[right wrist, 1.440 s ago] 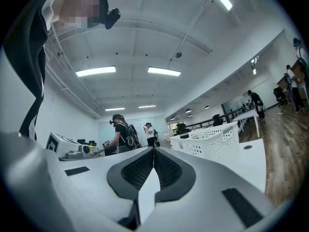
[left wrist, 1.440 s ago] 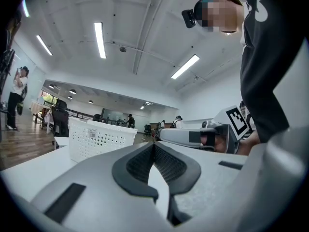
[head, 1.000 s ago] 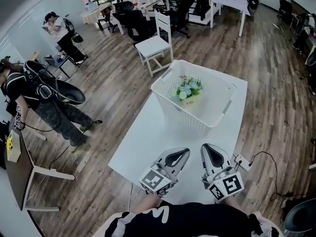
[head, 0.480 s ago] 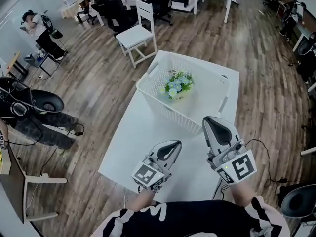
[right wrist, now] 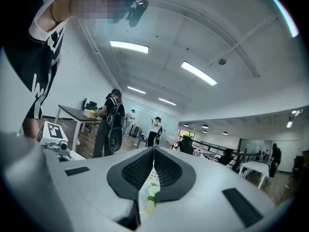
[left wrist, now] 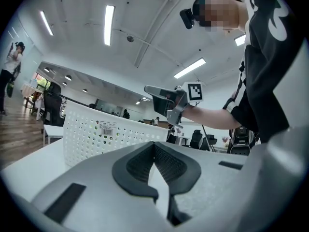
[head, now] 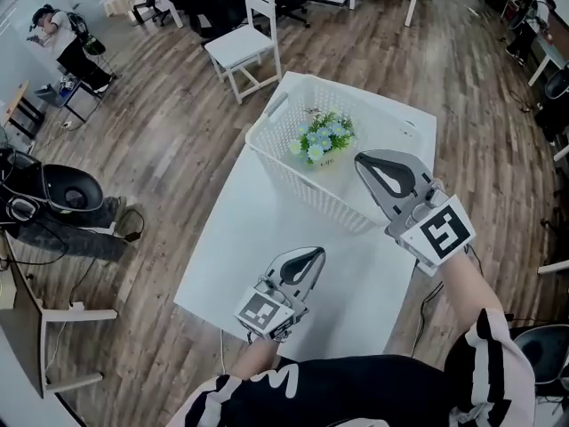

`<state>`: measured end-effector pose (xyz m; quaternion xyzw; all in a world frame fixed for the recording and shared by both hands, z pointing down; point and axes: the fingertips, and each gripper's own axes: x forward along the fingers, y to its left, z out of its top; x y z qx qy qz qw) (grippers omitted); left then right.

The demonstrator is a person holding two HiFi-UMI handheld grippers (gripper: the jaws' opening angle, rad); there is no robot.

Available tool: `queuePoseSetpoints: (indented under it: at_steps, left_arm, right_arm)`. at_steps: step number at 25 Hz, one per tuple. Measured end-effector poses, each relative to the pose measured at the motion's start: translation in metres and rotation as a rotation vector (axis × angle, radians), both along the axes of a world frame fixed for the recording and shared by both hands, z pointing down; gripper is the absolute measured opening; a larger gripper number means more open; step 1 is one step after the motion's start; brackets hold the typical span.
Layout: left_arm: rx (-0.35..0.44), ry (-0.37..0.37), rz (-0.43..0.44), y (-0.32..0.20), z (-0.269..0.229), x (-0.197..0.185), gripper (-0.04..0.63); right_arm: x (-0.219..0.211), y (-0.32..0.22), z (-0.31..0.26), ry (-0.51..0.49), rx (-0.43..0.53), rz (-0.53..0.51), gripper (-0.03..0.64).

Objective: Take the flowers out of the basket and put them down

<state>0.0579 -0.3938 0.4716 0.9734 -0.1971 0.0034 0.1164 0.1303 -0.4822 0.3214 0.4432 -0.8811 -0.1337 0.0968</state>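
Note:
A white perforated basket point(head: 293, 172) stands at the far end of the white table point(head: 258, 238). Inside it sits a small pot of blue-white flowers point(head: 323, 138). My right gripper point(head: 359, 160) is raised over the basket's near right rim, shut and holding nothing. Its own view shows the flowers point(right wrist: 151, 191) through the slit below its meeting fingertips point(right wrist: 154, 150). My left gripper point(head: 317, 253) hovers low over the table's near part, shut and empty. In the left gripper view, past its own tips point(left wrist: 154, 145), I see the basket wall point(left wrist: 104, 134) and the right gripper point(left wrist: 166, 100) above it.
A white chair point(head: 238, 52) stands beyond the table's far left corner. A cable point(head: 433, 294) hangs off the table's right edge. A person with dark gear point(head: 53, 198) is on the wooden floor to the left, and another person point(head: 62, 38) stands farther back.
My right gripper has risen, rolled and travelled forward from the table's near edge to the basket's near rim. The left gripper has drifted slightly lower and nearer.

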Motion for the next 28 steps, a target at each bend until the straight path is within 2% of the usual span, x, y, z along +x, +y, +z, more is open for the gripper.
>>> queuePoseSetpoints:
  at_steps: [3,7,12,16,23,28]
  left_arm:
    - [-0.002,0.007,-0.014,-0.006,-0.002,-0.003,0.003]
    - [-0.012,0.006,-0.029,-0.007,0.004,-0.01,0.003]
    - [-0.041,0.001,-0.046,-0.003,0.016,-0.022,0.003]
    - [-0.053,0.005,-0.061,-0.006,0.022,-0.028,0.003]
    - [-0.073,0.019,-0.086,-0.008,0.032,-0.033,0.003]
    - [-0.084,0.024,-0.096,-0.007,0.04,-0.035,0.003]
  right_arm:
    - [-0.003,-0.024,0.015,0.047,-0.056,-0.042,0.018]
    - [-0.011,-0.047,0.037,0.18,-0.098,-0.101,0.018]
    - [-0.024,-0.068,0.054,0.276,-0.108,-0.194,0.018]
    - [-0.03,-0.078,0.074,0.377,-0.161,-0.272,0.018]
    - [-0.02,-0.097,0.132,0.622,-0.259,-0.288,0.018]
    - [-0.009,-0.1,0.178,0.824,-0.283,-0.315,0.018]
